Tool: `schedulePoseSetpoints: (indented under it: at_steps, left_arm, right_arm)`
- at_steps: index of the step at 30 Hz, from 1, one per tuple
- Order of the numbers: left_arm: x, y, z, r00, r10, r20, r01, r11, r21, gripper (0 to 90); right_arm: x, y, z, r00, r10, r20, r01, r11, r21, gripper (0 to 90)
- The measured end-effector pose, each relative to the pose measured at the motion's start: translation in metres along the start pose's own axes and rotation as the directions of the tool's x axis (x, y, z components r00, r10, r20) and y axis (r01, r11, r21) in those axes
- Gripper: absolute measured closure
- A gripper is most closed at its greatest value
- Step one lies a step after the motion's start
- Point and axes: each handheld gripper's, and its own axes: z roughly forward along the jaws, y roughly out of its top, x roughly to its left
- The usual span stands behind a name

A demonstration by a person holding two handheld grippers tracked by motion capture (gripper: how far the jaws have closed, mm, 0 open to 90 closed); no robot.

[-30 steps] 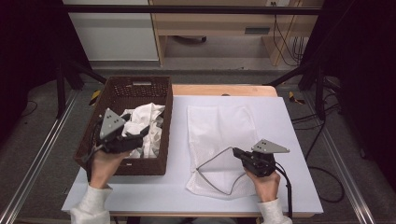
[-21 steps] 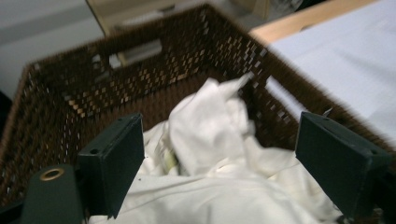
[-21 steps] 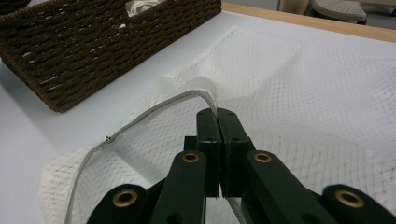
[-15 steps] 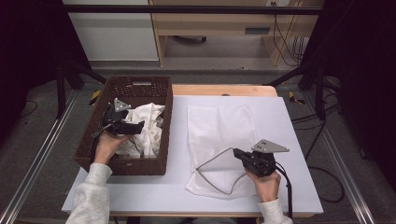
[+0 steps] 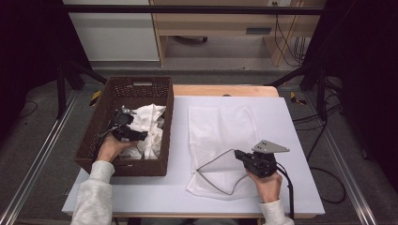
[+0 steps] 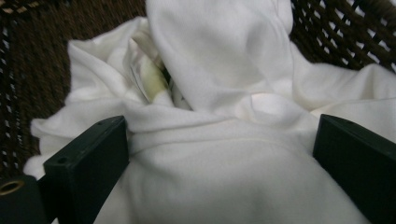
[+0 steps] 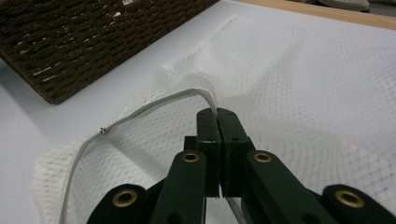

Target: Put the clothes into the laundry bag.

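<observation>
Over basket clothes, left gripper wide; right gripper clamping mesh bag.

basket floor under cloth (mostly hidden)

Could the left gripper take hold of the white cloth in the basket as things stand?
Probably yes: the left gripper stands open, with a fold of the white cloth bulging between its jaws and nothing in the way.
</observation>
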Motion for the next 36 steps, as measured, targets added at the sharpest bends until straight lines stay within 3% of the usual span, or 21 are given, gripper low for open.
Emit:
schedulePoseSetpoints:
  at_steps: [5, 10, 11, 16, 24, 30, 33, 36]
  left_arm:
    - [-0.002, 0.000, 0.006, 0.9999, 0.011, 0.008, -0.011, 0.9993, 0.037, 6.3]
    - [-0.002, -0.001, 0.009, 0.9993, -0.008, 0.037, 0.006, 0.9975, 0.070, 16.8]
    - [-0.002, -0.001, 0.009, 0.9987, -0.017, 0.048, 0.012, 0.9964, 0.084, 24.3]
    - [-0.002, -0.001, 0.008, 0.9975, -0.022, 0.067, 0.015, 0.9940, 0.108, 41.4]
    - [-0.005, 0.002, 0.000, 0.9991, -0.017, 0.039, 0.012, 0.9910, 0.133, 62.2]
    - [-0.011, 0.003, -0.011, 0.9997, 0.022, 0.012, -0.023, 0.9978, 0.063, 64.8]
    - [-0.013, 0.003, -0.019, 0.9993, 0.038, -0.002, -0.038, 0.9991, -0.021, 65.5]
    - [-0.014, 0.001, -0.029, 0.9981, 0.047, -0.039, -0.051, 0.9919, -0.116, 66.0]
  right_arm:
    - [-0.001, -0.001, 0.001, 1.0000, 0.004, -0.001, -0.004, 1.000, 0.004, 88.9]
    - [-0.003, -0.002, 0.003, 1.0000, 0.008, -0.002, -0.008, 1.000, 0.018, 88.8]
    - [-0.003, -0.002, 0.003, 0.9999, 0.011, -0.004, -0.011, 1.000, 0.019, 88.8]
    - [-0.005, -0.002, 0.002, 0.9999, 0.014, -0.004, -0.014, 1.000, 0.023, 88.8]
    - [-0.006, -0.003, 0.003, 0.9997, 0.023, -0.006, -0.023, 0.999, 0.028, 88.8]
    - [-0.007, -0.003, 0.002, 0.9997, 0.025, -0.005, -0.025, 0.999, 0.026, 88.9]
    - [-0.008, -0.003, 0.000, 0.9996, 0.030, -0.003, -0.030, 0.999, 0.022, 88.8]
    - [-0.009, -0.004, -0.001, 0.9995, 0.030, -0.001, -0.030, 0.999, 0.020, 88.8]
